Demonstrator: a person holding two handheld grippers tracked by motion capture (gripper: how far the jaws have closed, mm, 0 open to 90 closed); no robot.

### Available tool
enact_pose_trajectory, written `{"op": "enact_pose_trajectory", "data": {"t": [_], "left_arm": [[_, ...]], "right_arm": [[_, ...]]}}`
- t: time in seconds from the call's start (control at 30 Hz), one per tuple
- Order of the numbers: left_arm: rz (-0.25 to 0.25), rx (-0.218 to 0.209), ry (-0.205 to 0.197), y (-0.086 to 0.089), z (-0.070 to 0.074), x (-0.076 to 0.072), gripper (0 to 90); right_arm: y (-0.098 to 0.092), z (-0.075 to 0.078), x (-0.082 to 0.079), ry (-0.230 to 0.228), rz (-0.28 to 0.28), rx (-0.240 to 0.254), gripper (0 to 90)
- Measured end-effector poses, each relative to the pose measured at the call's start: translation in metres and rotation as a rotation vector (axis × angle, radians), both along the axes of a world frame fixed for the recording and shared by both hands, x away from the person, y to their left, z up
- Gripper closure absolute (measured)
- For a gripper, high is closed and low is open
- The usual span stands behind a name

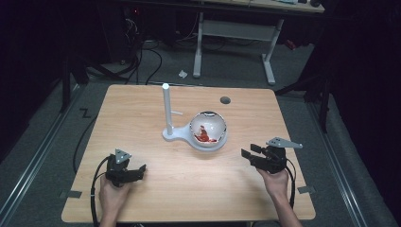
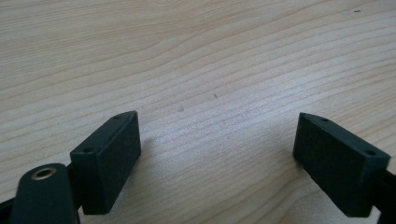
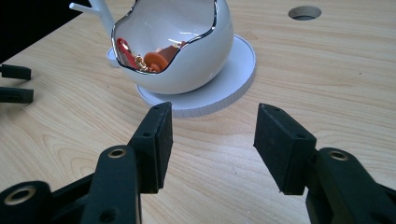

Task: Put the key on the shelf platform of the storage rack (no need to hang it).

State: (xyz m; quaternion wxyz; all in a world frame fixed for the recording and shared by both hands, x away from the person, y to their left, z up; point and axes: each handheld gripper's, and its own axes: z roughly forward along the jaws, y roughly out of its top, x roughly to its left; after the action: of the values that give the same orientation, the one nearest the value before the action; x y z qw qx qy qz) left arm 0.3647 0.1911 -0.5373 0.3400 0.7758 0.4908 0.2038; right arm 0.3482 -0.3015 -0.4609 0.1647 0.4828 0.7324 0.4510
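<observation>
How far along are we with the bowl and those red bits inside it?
Nothing looks done yet. The red bits lie in the white bowl, which sits on its white stand beside the upright post. In hand: the right gripper faces the bowl with jaws open and nothing between them, apart from the stand's rim. The left gripper is open over bare table. Reaching into the bowl is all left.

Wooden table (image 1: pixel 142 113) (pale grain) carries a white stand (image 1: pixel 176 134) with bowl (image 1: pixel 208 128).

Both grippers (image 1: pixel 125 170) (image 1: pixel 265 158) are black, with blocky fingers (image 3: pixel 156 144), brass-ringed screw holes, grey plates, trailing cables.
</observation>
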Motion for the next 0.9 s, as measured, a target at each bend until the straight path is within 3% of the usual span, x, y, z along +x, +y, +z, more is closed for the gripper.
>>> {"op": "enact_pose_trajectory", "data": {"t": [0.53, 0.9], "left_arm": [[0.0, 0.0, 0.0, 0.0, 0.0, 0.0, 15.4], [0.0, 0.0, 0.0, 0.0, 0.0, 0.0, 15.4]], "right_arm": [[0.005, -0.017, 0.004, 0.034, -0.003, -0.011, 46.8], [0.009, -0.028, 0.008, 0.049, -0.005, -0.053, 46.8]]}}
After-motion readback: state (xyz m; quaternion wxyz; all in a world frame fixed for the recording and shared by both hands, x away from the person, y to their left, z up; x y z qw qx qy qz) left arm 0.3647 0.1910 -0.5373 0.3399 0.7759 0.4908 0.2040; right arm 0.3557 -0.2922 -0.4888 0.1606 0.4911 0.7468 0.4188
